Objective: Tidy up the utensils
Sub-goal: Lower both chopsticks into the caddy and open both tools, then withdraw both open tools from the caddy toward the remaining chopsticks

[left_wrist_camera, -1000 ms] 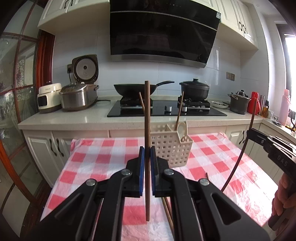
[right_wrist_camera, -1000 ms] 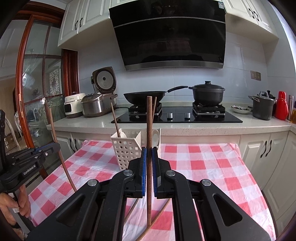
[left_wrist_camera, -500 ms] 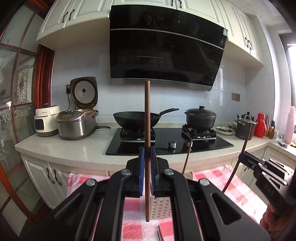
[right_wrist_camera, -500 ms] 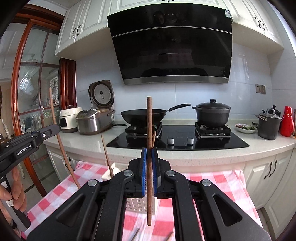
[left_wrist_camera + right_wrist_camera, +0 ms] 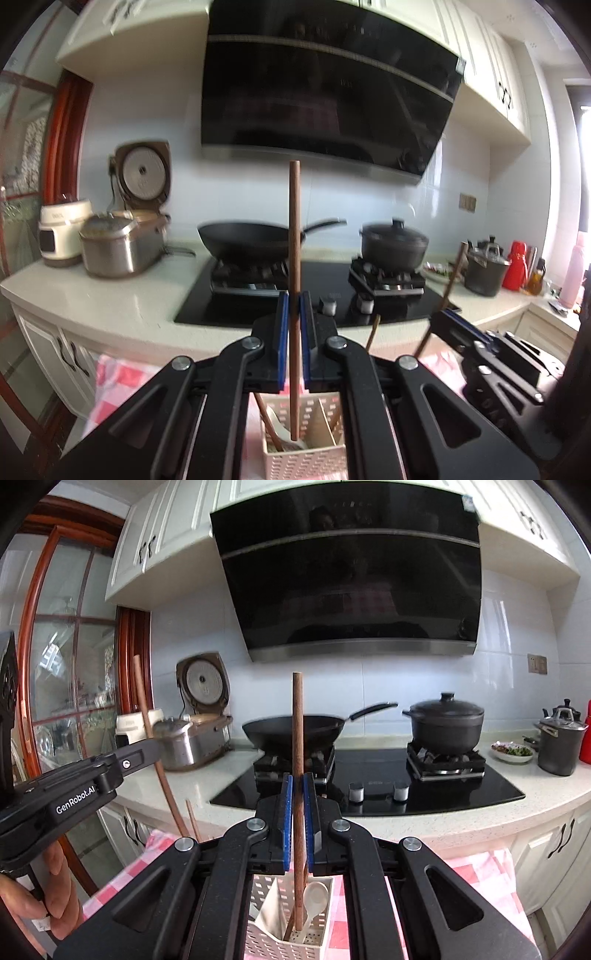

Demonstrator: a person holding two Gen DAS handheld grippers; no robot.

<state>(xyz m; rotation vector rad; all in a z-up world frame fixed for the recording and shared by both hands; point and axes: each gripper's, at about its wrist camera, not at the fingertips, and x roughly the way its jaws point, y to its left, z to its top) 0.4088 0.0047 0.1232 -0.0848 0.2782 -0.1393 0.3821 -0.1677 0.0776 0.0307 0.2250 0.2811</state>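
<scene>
My left gripper (image 5: 292,332) is shut on a brown wooden chopstick (image 5: 294,236) held upright, its lower tip just above the white slotted utensil basket (image 5: 306,463). My right gripper (image 5: 298,812) is shut on another brown chopstick (image 5: 297,731), also upright, with its lower end inside the same basket (image 5: 273,941). The basket holds a white spoon (image 5: 314,897) and other chopsticks. The right gripper also shows in the left wrist view (image 5: 448,319), and the left gripper shows in the right wrist view (image 5: 157,744), each with its stick.
The basket stands on a red-and-white checked tablecloth (image 5: 476,878). Behind it is a counter with a black hob (image 5: 369,786), a wok (image 5: 295,729), a lidded pot (image 5: 447,720) and a rice cooker (image 5: 192,738). A range hood (image 5: 351,590) hangs above.
Both grippers have moved forward over the basket with their chopsticks. The basket now lies directly below both. The right chopstick's lower end has gone into the basket.
</scene>
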